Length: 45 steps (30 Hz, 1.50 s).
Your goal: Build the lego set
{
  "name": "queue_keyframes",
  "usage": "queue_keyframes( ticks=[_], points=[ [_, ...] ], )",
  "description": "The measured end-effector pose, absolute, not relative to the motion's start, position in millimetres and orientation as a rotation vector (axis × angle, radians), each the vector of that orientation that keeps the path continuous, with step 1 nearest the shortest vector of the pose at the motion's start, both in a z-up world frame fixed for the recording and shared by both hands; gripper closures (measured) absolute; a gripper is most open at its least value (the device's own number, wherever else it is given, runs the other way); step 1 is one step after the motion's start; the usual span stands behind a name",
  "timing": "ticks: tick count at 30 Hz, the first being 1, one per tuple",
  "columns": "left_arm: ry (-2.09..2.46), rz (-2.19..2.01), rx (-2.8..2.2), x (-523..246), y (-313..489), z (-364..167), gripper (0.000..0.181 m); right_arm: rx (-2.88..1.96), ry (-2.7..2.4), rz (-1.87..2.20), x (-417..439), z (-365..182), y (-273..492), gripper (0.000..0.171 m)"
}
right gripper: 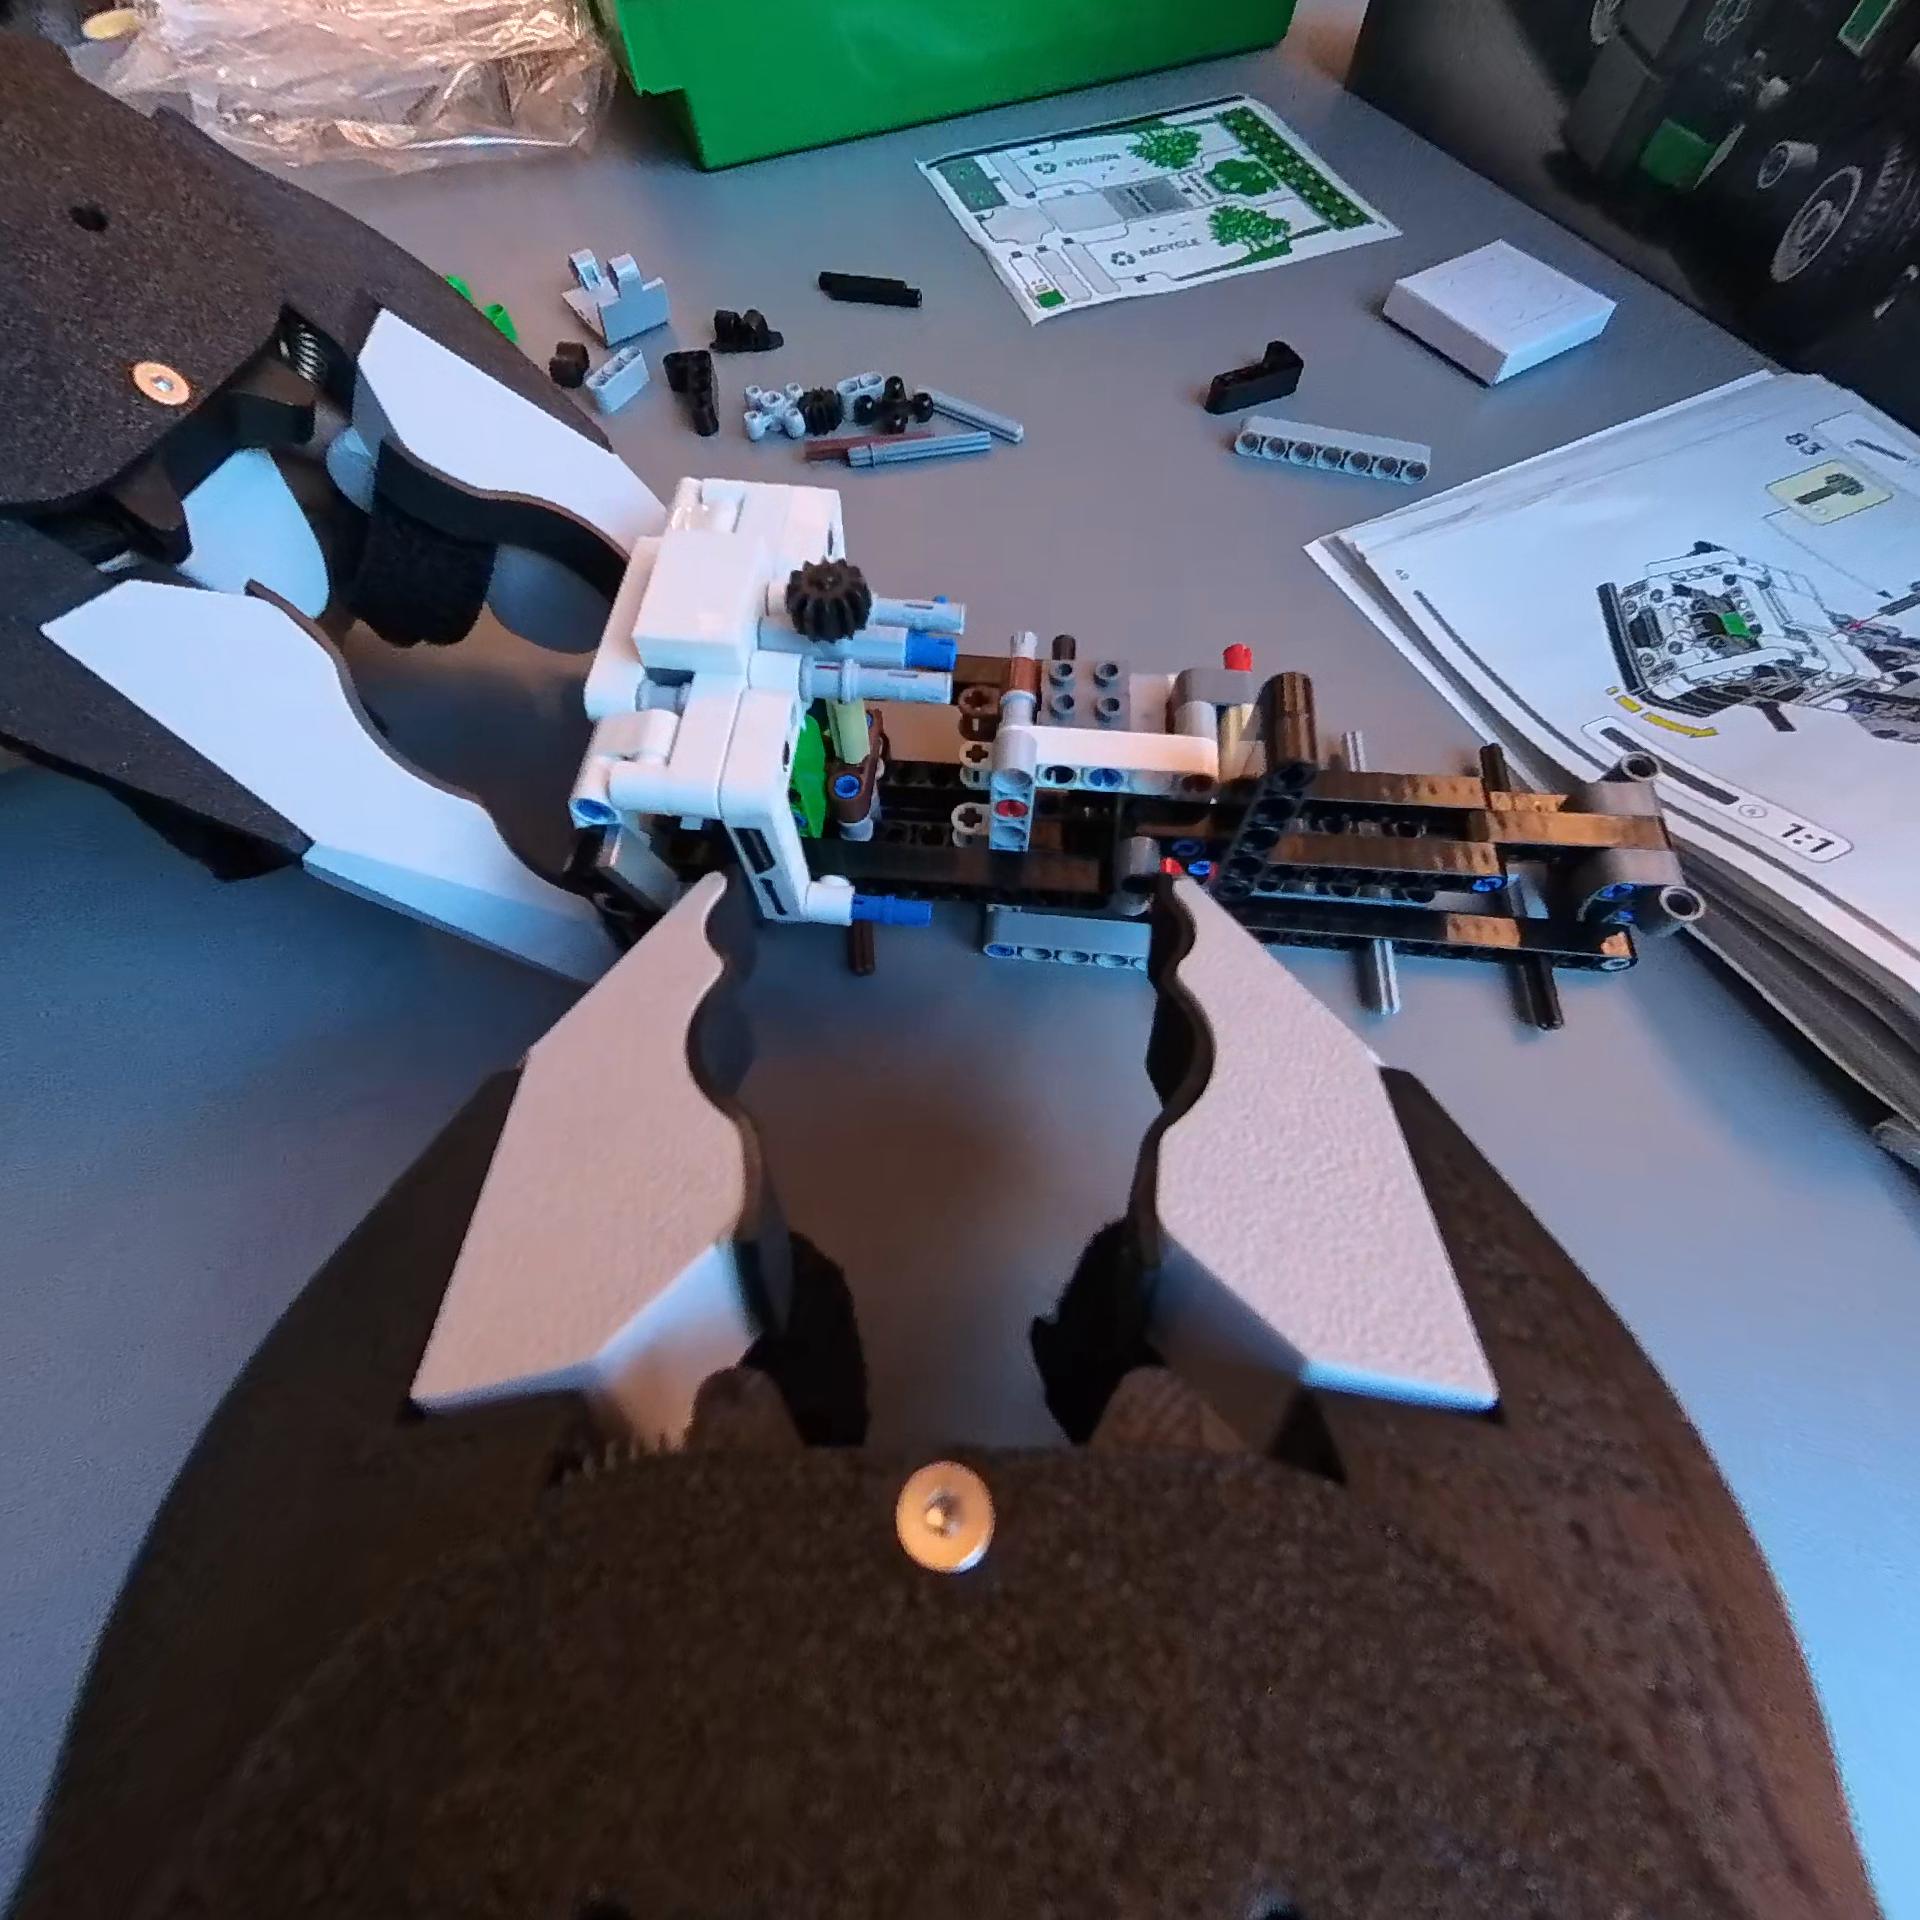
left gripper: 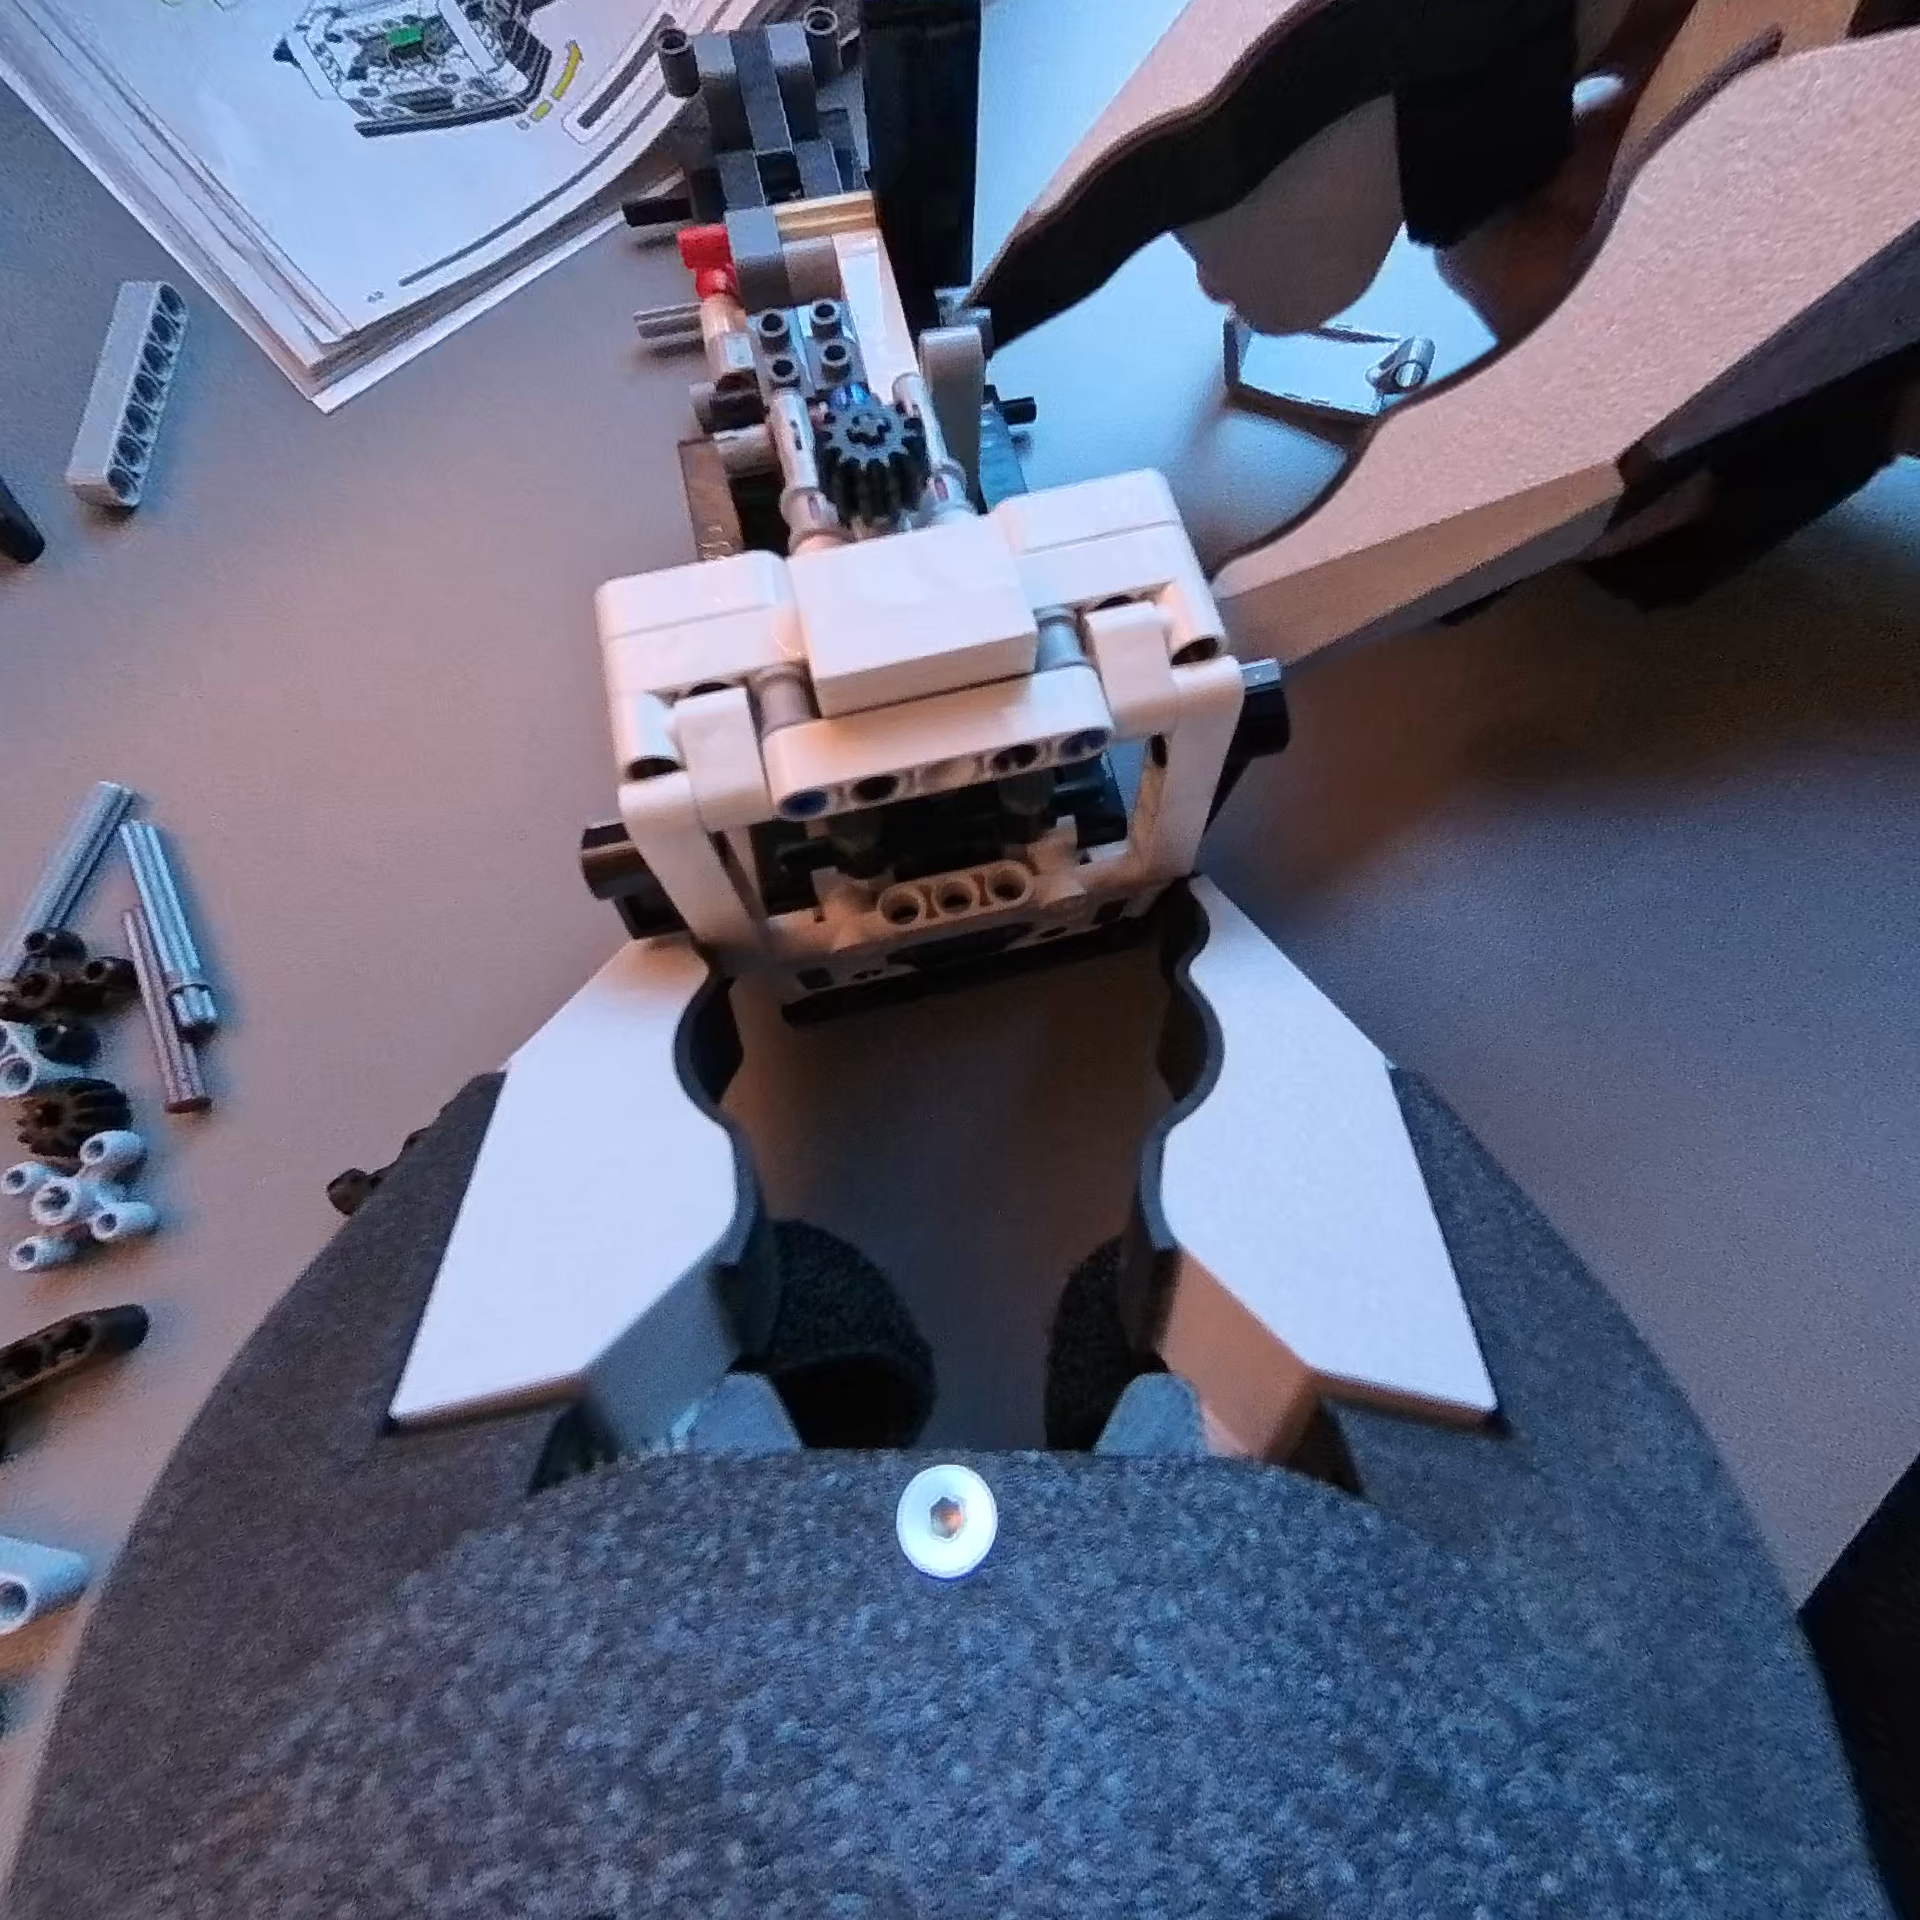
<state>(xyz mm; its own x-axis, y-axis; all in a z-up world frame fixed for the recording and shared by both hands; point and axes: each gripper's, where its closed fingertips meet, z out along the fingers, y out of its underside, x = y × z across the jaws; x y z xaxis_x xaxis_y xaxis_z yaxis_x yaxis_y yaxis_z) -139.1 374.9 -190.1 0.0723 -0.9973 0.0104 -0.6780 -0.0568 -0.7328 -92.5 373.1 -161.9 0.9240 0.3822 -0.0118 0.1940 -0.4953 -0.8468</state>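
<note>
1. Lego truck frame [right gripper: 1039, 790] lies flat on the grey table [right gripper: 312, 1039], its white cab end [left gripper: 914, 665] toward the left gripper [left gripper: 951, 935] and its long black tail reaching to the instruction booklet [right gripper: 1714, 665], where it touches the pages.
2. A black gear [right gripper: 824, 603] sits on a pin on top of the cab.
3. The left gripper's jaws are wide open, one finger at each side of the cab's low end; they look just beside or touching it, and I cannot tell which. They hold nothing.
4. The right gripper [right gripper: 940, 914] is at the long side of the frame, jaws also wide open and empty, the tips just at the frame's near edge.
5. The table between the right gripper's fingers is bare, and the near side of the table in that view is free.
6. Behind the frame lie loose parts [right gripper: 831, 405]: short black pieces, grey connectors, thin rods, and a grey beam with holes [right gripper: 1333, 449].
7. Further back are a sticker sheet [right gripper: 1153, 208] with green drawings, a small white block [right gripper: 1496, 307], a green box [right gripper: 935, 62] and a clear plastic bag [right gripper: 364, 83].
8. The booklet closes the room on the right side; the loose parts close it behind.
9. The booklet's open page shows a drawing of the truck; its small print is not readable.
</note>
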Motion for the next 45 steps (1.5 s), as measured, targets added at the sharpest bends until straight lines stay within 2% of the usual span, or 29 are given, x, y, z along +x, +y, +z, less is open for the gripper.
queue_keyframes(
  ticks=[5,12,19,45],
  points=[
    [1.663,-0.736,-1.793,-139,375,-190,0.1,-2.103,-0.378,0.285,-89,-159,367,0.095],
    [1.665,-0.737,-1.793,-139,375,-190,0.1,-1.987,-0.236,0.274,-46,-131,338,0.113],
    [1.666,-0.737,-1.791,-139,375,-191,0.1,-1.954,-0.019,0.263,-4,-134,324,0.126],
    [1.669,-0.739,-1.789,-138,375,-191,0.1,-2.002,-0.016,0.25,-4,-142,325,0.139]
  ],
)
